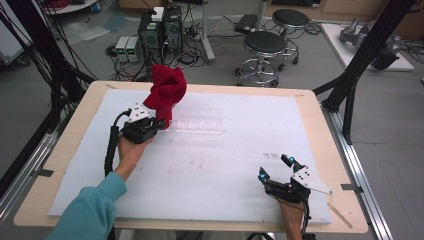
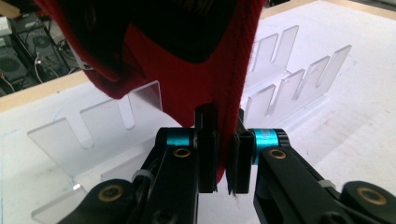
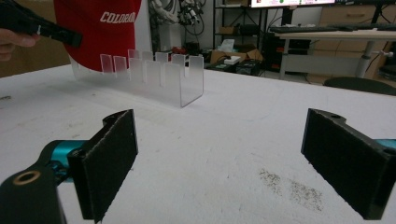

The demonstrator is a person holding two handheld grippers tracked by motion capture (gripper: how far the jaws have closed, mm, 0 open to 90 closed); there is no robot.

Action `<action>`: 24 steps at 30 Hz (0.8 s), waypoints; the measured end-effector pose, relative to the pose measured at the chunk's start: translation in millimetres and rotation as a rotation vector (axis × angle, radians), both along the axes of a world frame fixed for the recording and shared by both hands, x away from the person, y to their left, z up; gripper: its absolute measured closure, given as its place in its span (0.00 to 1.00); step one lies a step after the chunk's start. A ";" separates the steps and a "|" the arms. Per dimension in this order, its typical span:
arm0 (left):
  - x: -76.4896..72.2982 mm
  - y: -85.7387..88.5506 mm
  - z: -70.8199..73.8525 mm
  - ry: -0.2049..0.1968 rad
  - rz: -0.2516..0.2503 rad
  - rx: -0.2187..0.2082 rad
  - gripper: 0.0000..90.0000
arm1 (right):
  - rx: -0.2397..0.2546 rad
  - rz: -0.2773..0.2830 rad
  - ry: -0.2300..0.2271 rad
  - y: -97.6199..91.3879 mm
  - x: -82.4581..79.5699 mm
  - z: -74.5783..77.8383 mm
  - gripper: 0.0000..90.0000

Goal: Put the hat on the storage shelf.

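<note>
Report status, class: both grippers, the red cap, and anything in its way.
Left gripper shut on red cap, held above clear slotted rack. Right gripper open, empty, low over the white table cover. Nothing between cap and rack.

We see a wooden table [image 1: 310, 100] across the middle of the high view, a white sheet [image 1: 210, 170] covering most of it. A clear slotted rack [image 1: 197, 120] stands on the sheet, upper centre. Dark specks [image 1: 270, 156] lie right of centre.
</note>
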State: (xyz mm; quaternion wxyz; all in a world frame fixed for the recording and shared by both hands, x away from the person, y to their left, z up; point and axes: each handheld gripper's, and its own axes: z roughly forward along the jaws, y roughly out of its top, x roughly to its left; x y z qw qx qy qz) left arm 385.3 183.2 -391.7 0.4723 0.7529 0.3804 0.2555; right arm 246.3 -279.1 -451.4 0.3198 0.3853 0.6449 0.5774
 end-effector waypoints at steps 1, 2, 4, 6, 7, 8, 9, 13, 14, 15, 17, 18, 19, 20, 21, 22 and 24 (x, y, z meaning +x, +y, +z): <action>-0.1 0.1 0.2 0.004 0.000 -0.001 0.94 | 0.001 -0.001 -0.002 -0.2 0.0 0.0 0.11; -0.1 0.0 0.1 0.008 -0.001 -0.010 0.93 | 0.003 -0.003 0.000 -0.2 -0.2 0.0 0.11; -0.4 -0.1 1.0 0.009 -0.005 -0.020 0.89 | 0.004 -0.003 0.000 0.1 -0.5 -0.1 0.11; -1.2 -0.8 2.1 0.006 0.008 -0.023 0.80 | 0.000 -0.001 -0.005 0.1 -0.5 -0.2 0.11; -1.8 -0.6 2.8 0.006 0.013 -0.022 0.78 | -0.001 -0.003 -0.006 0.2 -0.8 -0.2 0.11; -2.3 0.0 3.5 0.002 0.023 -0.017 0.75 | -0.004 -0.004 -0.013 -0.1 -0.4 -0.2 0.11; -2.6 1.0 4.2 0.002 0.025 -0.022 0.73 | 0.003 -0.005 -0.003 0.3 -1.2 -0.3 0.11; -3.4 3.2 5.5 0.023 0.029 -0.038 0.51 | 0.010 -0.009 -0.007 -0.5 -1.0 -0.4 0.11; -4.0 3.7 5.7 0.037 0.036 -0.043 0.43 | 0.012 -0.008 -0.005 -0.5 -1.1 -0.4 0.11; -4.7 5.3 6.3 0.049 0.037 -0.048 0.34 | 0.012 -0.008 -0.006 -0.5 -1.2 -0.4 0.11; -8.8 8.7 7.3 0.059 0.043 -0.063 0.25 | 0.012 -0.006 -0.002 -0.6 -1.0 -0.4 0.11; -10.8 10.3 7.3 0.056 0.044 -0.068 0.21 | 0.010 -0.006 -0.004 -0.8 -0.8 -0.5 0.11; -14.2 12.7 6.8 0.055 0.041 -0.067 0.18 | 0.012 -0.005 -0.004 -0.8 -1.1 -0.6 0.11; -14.2 12.7 6.8 0.055 0.041 -0.067 0.18 | 0.012 -0.003 -0.010 -1.3 -1.1 -0.6 0.11; -18.8 18.2 5.3 0.066 0.034 -0.070 0.16 | 0.016 -0.001 -0.012 -1.5 -1.5 -0.8 0.11; -18.8 18.2 5.3 0.066 0.034 -0.070 0.15 | 0.017 0.001 -0.016 -1.9 -1.8 -1.0 0.11; -28.1 30.5 3.1 0.074 -0.001 -0.089 0.15 | 0.025 0.006 -0.026 -2.8 -2.9 -1.3 0.11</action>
